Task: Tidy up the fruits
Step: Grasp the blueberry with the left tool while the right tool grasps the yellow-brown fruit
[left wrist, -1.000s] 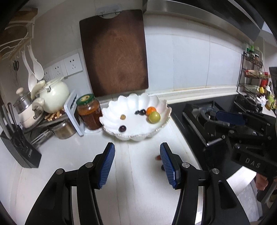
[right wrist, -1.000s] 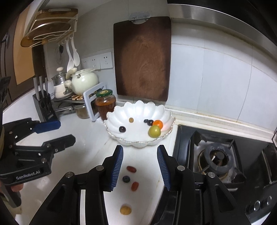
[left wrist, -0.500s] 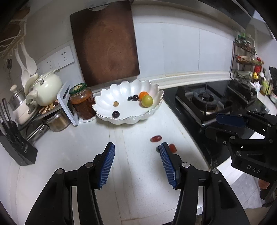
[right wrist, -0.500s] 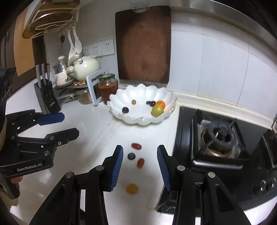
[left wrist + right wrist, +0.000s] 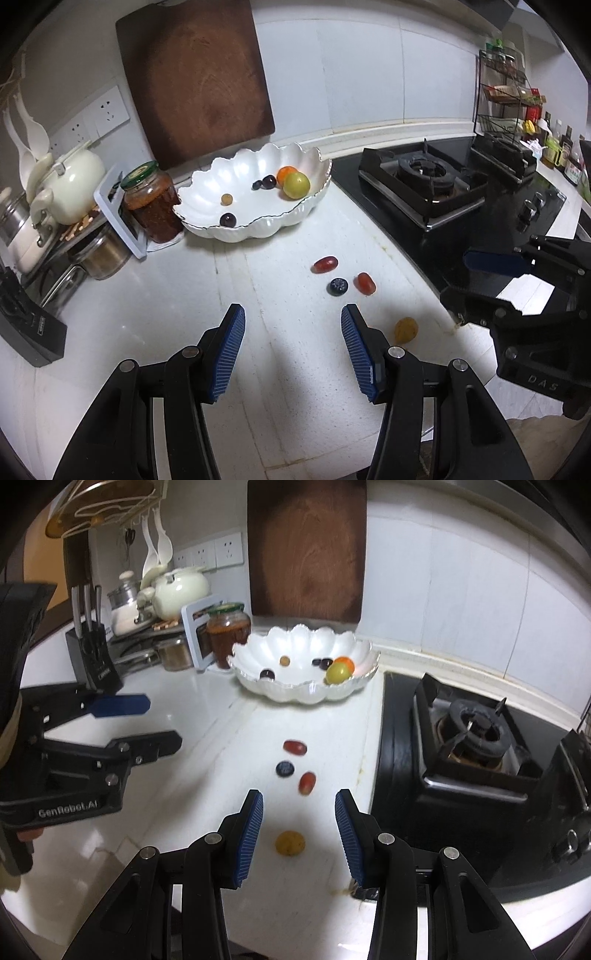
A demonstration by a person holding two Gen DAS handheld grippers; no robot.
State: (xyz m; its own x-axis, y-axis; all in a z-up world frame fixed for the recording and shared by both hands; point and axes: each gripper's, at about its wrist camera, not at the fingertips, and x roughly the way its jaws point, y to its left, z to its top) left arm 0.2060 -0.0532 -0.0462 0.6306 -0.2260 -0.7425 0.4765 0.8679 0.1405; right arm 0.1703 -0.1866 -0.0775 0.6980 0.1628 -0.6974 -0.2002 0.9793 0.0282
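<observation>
A white scalloped bowl (image 5: 236,184) (image 5: 295,694) at the back of the counter holds a green-yellow fruit (image 5: 296,185) (image 5: 337,672), an orange one (image 5: 286,172) and several small dark and tan fruits. On the counter lie a red grape (image 5: 325,264) (image 5: 294,747), a blueberry (image 5: 337,286) (image 5: 285,768), a second red grape (image 5: 365,283) (image 5: 307,782) and a yellow fruit (image 5: 406,329) (image 5: 290,843). My left gripper (image 5: 291,350) (image 5: 122,720) is open over bare counter, left of the loose fruits. My right gripper (image 5: 298,830) (image 5: 491,275) is open, its fingers either side of the yellow fruit, above it.
A sauce jar (image 5: 153,201), a white teapot (image 5: 70,184) and a knife block (image 5: 94,657) crowd the back left. A brown cutting board (image 5: 306,550) leans on the wall. A black gas hob (image 5: 476,738) borders the counter on the right.
Both grippers have sunk toward the counter and drawn back from the bowl. The loose fruits have come into the left wrist view. The yellow fruit now lies between the right fingers.
</observation>
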